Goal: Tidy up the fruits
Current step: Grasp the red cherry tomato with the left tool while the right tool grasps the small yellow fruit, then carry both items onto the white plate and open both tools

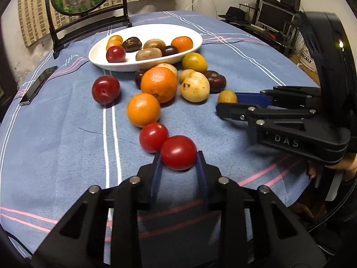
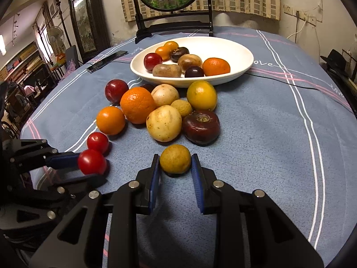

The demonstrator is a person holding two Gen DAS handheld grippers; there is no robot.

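My left gripper (image 1: 178, 156) is shut on a red cherry tomato (image 1: 178, 152) that rests on the blue cloth; the tomato also shows in the right wrist view (image 2: 92, 161). A second tomato (image 1: 153, 136) touches it. My right gripper (image 2: 175, 159) is shut on a small yellow-brown fruit (image 2: 175, 158), which shows in the left wrist view (image 1: 227, 96) too. Loose oranges (image 1: 158, 84), pale round fruits (image 1: 194, 86), a plum (image 1: 106, 89) and a dark fruit (image 2: 201, 126) lie between the grippers and the white plate (image 1: 142, 64), which holds several fruits.
A black phone (image 1: 38, 84) lies at the left of the table. A round framed screen on a black stand (image 2: 171, 26) stands behind the plate. A thin black cable (image 2: 285, 82) runs across the cloth to the right of the plate.
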